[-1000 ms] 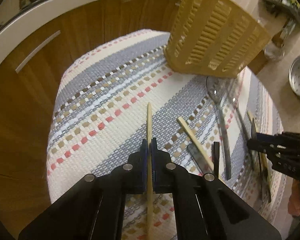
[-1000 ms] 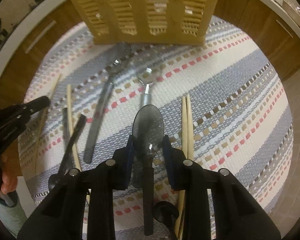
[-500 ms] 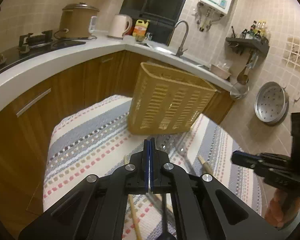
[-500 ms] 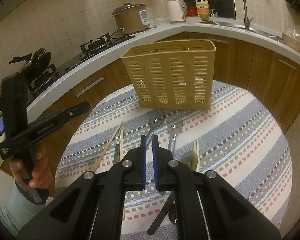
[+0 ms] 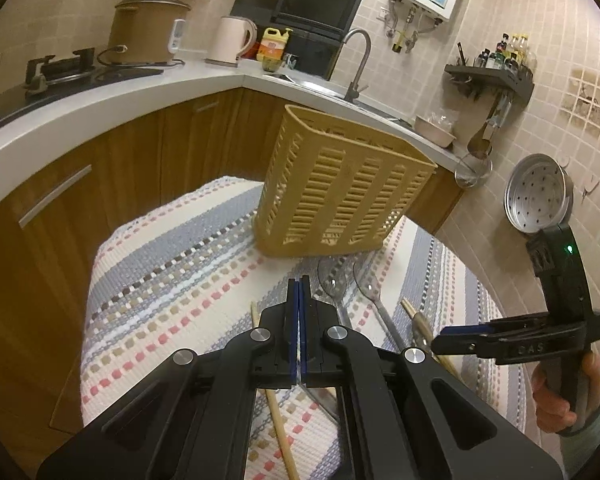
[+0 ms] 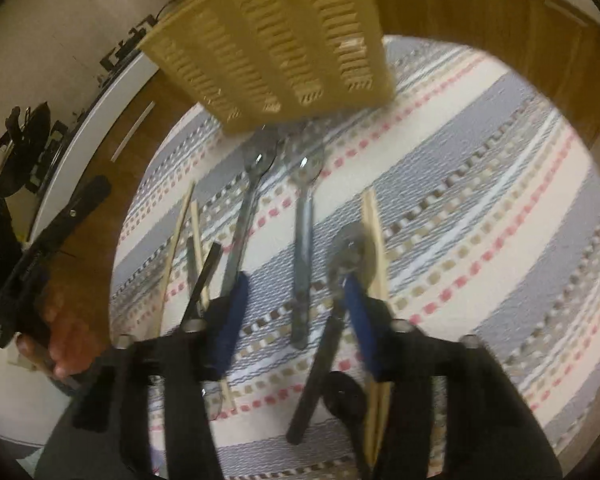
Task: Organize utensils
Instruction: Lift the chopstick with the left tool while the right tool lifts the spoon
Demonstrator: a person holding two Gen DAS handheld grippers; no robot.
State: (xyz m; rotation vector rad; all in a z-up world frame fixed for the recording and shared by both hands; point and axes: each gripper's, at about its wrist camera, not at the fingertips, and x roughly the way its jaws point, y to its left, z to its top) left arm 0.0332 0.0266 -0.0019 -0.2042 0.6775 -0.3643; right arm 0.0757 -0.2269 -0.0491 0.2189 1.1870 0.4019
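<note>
A yellow slotted utensil basket (image 5: 340, 192) stands at the far side of a striped mat (image 5: 172, 292); it also shows in the right wrist view (image 6: 276, 40). My left gripper (image 5: 299, 288) is shut and empty, raised above the mat, with a wooden chopstick (image 5: 280, 428) lying beneath it. My right gripper (image 6: 296, 280) is open above a metal spoon (image 6: 304, 248); a second spoon (image 6: 246, 216), a black-handled spoon (image 6: 332, 320), a black utensil (image 6: 202, 280) and wooden chopsticks (image 6: 376, 240) lie around it. The right gripper shows at the right of the left wrist view (image 5: 452, 340).
The mat covers a small round table (image 6: 500, 200) ringed by wooden cabinets (image 5: 112, 184) and a white countertop (image 5: 100, 108). A rice cooker (image 5: 144, 28), kettle (image 5: 234, 40), faucet (image 5: 358, 60) and a hanging steamer pan (image 5: 536, 196) stand around.
My right gripper has opened and tipped down towards the spoons on the mat. My left gripper stays shut and raised; a second ago it was low and closed around a chopstick.
</note>
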